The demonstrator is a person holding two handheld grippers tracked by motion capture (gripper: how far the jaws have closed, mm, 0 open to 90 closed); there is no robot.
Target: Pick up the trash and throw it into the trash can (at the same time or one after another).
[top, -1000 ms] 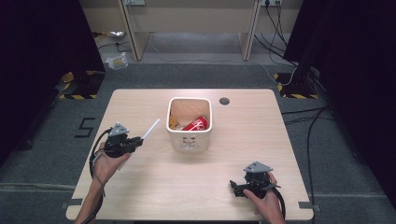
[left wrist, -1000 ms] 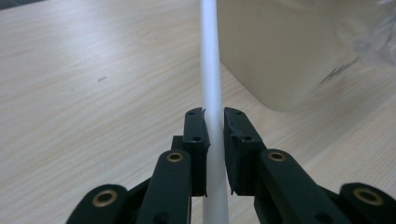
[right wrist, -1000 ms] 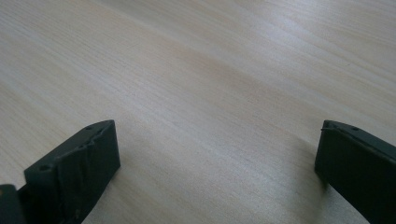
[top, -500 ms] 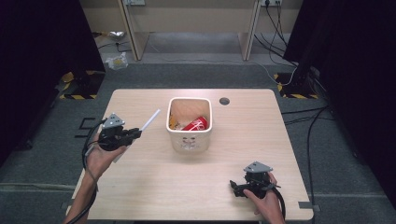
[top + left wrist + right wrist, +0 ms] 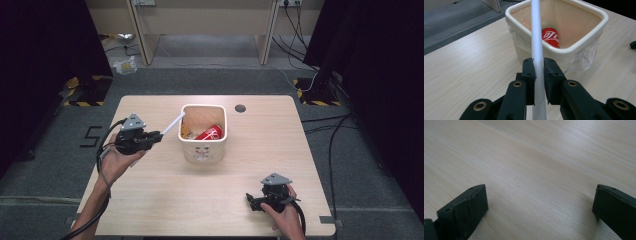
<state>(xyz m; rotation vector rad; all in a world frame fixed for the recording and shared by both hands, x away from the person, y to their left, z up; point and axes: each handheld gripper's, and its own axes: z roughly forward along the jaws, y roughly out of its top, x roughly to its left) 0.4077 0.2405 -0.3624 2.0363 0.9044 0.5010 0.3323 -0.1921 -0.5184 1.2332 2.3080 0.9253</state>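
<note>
Carrying the white straw [image 5: 537,42] pinched between its fingers, the left gripper [image 5: 159,135] holds its tip over the bin's [image 5: 202,151] left rim; release remains. Right gripper [image 5: 251,201] rests spread on the bench [image 5: 165,200].

In the left gripper view, the white straw [image 5: 537,45] runs off the top edge above the cream bin [image 5: 584,40], its far tip cut off, and its near end leaves the bottom edge between the jaws. Inside the bin, the red can [image 5: 551,37] is partly hidden behind the straw and the near rim. In the high view, the orange-yellow items [image 5: 186,131] beside the can are too small to identify.
</note>
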